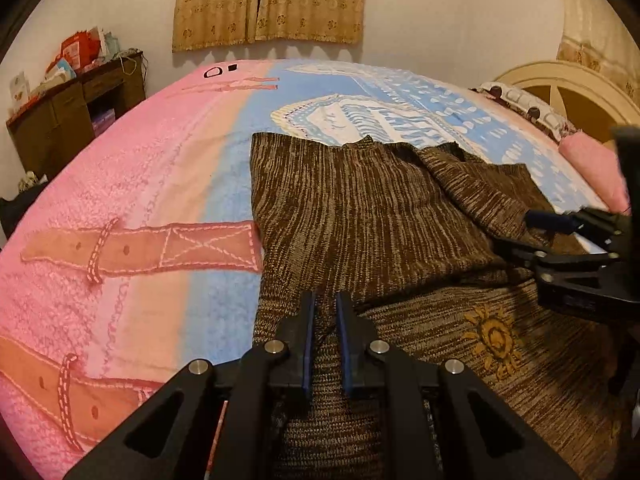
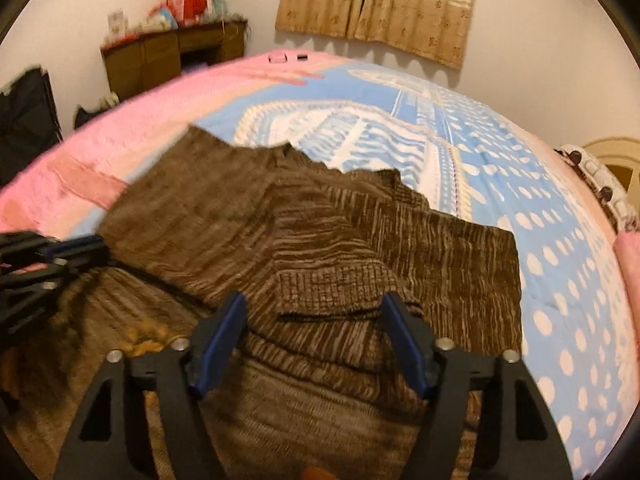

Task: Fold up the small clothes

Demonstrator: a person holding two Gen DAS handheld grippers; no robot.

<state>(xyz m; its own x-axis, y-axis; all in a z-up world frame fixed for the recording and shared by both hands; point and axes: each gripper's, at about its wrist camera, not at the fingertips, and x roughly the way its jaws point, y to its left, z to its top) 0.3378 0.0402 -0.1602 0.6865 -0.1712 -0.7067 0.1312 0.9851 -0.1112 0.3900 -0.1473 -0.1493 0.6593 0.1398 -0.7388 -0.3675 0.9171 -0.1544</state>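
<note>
A brown knitted sweater [image 1: 360, 216] with a yellow sun print lies spread on the bed; it also shows in the right wrist view [image 2: 320, 240]. A sleeve [image 2: 332, 288] is folded across its body. My left gripper [image 1: 325, 304] is low over the sweater's near left edge, its blue pads close together with fabric between them. My right gripper [image 2: 316, 308] is open and empty, just above the folded sleeve's cuff. It also shows at the right edge of the left wrist view [image 1: 532, 236], and the left gripper shows at the left of the right wrist view [image 2: 76, 248].
The bed carries a pink and blue patterned blanket [image 1: 132, 184]. A pink pillow [image 1: 592, 168] and the cream headboard [image 1: 568, 88] are at the right. A brown desk [image 1: 72, 116] with clutter stands by the far left wall, and curtains [image 1: 268, 0] hang behind.
</note>
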